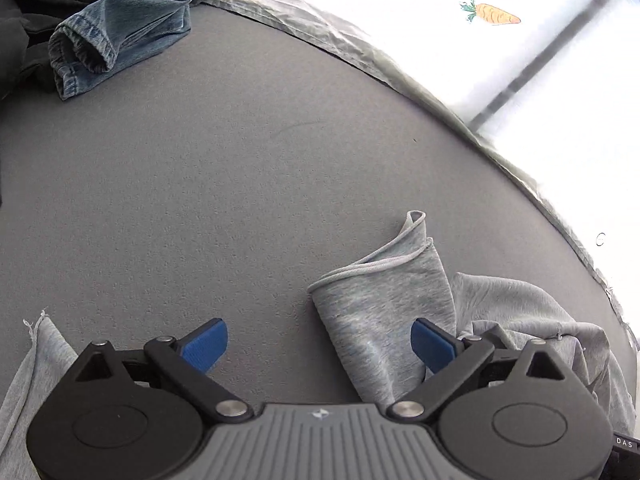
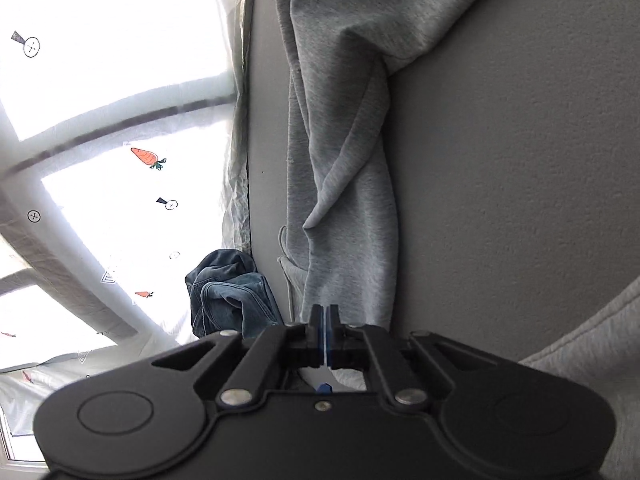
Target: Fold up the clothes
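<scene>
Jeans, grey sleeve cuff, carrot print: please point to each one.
Jeans [image 1: 116, 36], left wrist view, on the rolled hem.
Grey sleeve cuff [image 1: 376, 268], left wrist view, on its rim.
Carrot print [image 1: 498, 14], left wrist view, on the orange body.

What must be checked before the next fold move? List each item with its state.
1. Left gripper open and empty: ok, the jaws stand wide and the pads press on nothing.
2. Cuff close to the left gripper: ok, it lies just ahead, by one pad.
3. Right gripper shut: ok.
4. Cloth pinched in the right gripper: cannot tell.
5. Grey garment lying flat: not ok, it is bunched and creased.
6. Jeans out of the folding area: ok, heaped at the far edge of the table.
</scene>
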A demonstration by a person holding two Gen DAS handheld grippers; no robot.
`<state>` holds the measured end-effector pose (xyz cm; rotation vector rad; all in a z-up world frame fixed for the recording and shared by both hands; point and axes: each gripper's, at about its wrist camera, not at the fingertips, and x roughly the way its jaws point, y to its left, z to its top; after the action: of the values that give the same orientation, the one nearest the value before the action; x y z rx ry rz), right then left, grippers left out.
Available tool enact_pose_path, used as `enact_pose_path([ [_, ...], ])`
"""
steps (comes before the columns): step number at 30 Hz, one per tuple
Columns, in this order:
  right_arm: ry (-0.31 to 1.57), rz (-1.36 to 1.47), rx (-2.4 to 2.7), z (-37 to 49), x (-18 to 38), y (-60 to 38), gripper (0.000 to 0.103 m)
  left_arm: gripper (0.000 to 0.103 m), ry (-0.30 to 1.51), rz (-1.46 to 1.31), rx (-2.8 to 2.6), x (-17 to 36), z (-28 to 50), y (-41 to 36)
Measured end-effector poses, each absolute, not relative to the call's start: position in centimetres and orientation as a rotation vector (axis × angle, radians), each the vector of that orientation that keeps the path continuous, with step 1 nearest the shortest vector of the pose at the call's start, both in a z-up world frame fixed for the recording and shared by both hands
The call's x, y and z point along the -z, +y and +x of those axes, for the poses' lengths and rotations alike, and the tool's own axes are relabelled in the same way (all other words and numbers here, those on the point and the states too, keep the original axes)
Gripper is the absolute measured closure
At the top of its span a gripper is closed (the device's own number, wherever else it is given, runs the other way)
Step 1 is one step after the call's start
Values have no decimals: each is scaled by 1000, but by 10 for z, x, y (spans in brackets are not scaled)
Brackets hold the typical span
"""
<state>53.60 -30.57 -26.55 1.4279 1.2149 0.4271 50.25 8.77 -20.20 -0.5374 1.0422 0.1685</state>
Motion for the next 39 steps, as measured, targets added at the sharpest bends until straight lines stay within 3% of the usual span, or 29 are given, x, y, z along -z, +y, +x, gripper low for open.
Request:
enact_pose_path([
  [4,1164,1476,-364,533,268,-333,102,23,1066,-504,-181,209,529,71],
  [5,1149,1490,-350,532,269,-340,102,33,1064,-491,-186,207,532,68],
  [6,1135,1503,-336,530,271,-348,102,53,1064,-497,-189,207,534,67],
  [8,1104,1527,-314,529,271,-359,102,78,1064,-510,-196,206,538,65],
  [9,1095,1536,-303,528,272,-363,102,100,1046,-511,-194,204,537,65],
  [20,1005,1550,-281,526,256,-384,102,100,671,-553,-497,136,480,167],
  [27,1010,1539,-234,525,256,-385,101,94,884,-514,-609,192,437,191],
  [31,1012,1512,-221,524,250,-388,99,66,904,-533,-600,202,412,187],
  [34,1000,1488,-205,521,246,-397,98,52,851,-578,-576,194,401,184],
  [37,971,1501,-175,519,244,-411,97,41,838,-586,-551,190,402,181],
  [39,949,1514,-159,518,243,-418,97,41,861,-577,-539,194,410,178],
])
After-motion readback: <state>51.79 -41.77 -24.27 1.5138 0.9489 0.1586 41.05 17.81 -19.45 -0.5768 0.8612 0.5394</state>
